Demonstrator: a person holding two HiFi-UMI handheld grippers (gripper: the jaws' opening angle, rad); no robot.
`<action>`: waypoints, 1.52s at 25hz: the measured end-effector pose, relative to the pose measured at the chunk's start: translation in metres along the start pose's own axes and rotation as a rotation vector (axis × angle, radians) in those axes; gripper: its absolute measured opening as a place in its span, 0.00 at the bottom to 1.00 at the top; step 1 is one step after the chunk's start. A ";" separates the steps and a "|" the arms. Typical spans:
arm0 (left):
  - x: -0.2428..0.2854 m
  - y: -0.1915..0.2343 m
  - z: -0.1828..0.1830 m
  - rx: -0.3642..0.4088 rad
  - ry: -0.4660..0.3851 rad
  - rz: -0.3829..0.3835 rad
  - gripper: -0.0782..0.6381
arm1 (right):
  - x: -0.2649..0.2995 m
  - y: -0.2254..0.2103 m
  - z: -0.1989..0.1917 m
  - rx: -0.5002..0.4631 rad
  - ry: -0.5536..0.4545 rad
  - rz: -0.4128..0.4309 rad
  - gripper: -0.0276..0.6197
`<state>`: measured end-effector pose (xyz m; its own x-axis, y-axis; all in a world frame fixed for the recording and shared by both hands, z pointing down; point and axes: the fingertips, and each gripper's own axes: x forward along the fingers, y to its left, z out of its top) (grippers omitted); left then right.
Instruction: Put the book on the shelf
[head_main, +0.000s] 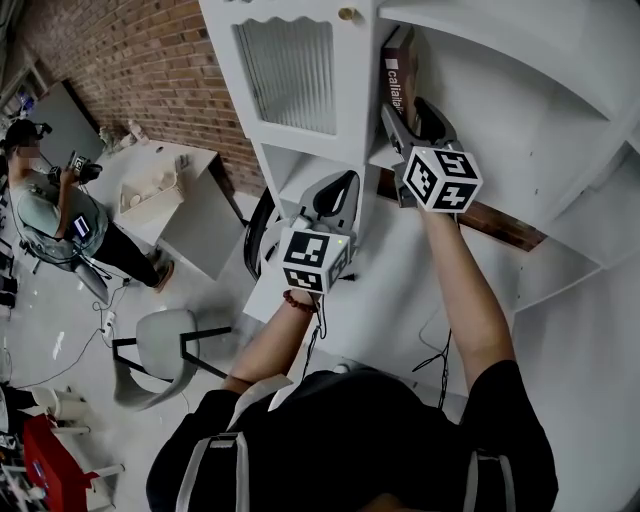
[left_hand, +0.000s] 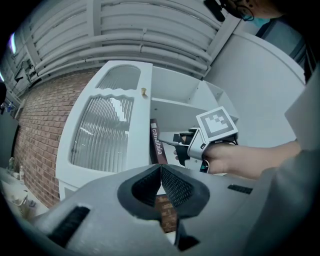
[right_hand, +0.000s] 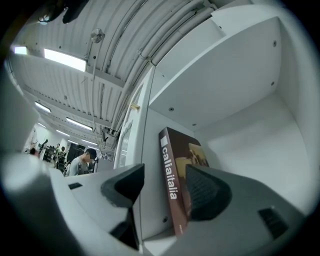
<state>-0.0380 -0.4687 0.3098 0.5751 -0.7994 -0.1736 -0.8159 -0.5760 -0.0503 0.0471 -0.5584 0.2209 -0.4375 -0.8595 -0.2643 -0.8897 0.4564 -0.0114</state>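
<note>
Book (head_main: 398, 75) with a dark brown spine and white lettering stands upright in an open compartment (right_hand: 250, 135) of a white cabinet (head_main: 290, 165). It is the only thing visible in that compartment. Its back cover lies against the compartment's left wall, just beside the ribbed glass door (head_main: 285, 70) with its small brass knob (head_main: 347, 14). The right tool (head_main: 413, 118) reaches into the same compartment with its jaws spread apart and clamped on nothing. In the right gripper view the book's spine (right_hand: 168, 180) sits in the gap between them. The right jaw is close against the front cover, and the left jaw stands off on the far side of the cabinet's wall. The left tool (head_main: 335, 195) hangs lower, in front of the cabinet and well apart from the book, its jaws closed together on nothing (left_hand: 161, 182). Off to the left, by a brick wall (head_main: 150, 60), another person (head_main: 50, 210) stands near a white desk (head_main: 195, 205) and a grey chair (head_main: 160, 350).
</note>
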 end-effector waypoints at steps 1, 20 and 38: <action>-0.001 -0.002 0.001 0.000 -0.002 -0.001 0.14 | -0.005 0.001 0.001 0.003 -0.002 0.007 0.41; -0.017 -0.041 -0.010 -0.004 0.011 -0.018 0.14 | -0.117 -0.009 -0.013 -0.101 0.011 0.029 0.12; -0.041 -0.084 -0.037 0.056 0.049 -0.113 0.14 | -0.204 -0.003 -0.036 -0.067 0.018 0.006 0.12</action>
<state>0.0086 -0.3939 0.3579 0.6645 -0.7383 -0.1156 -0.7471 -0.6533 -0.1222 0.1339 -0.3929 0.3094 -0.4442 -0.8613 -0.2466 -0.8938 0.4452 0.0550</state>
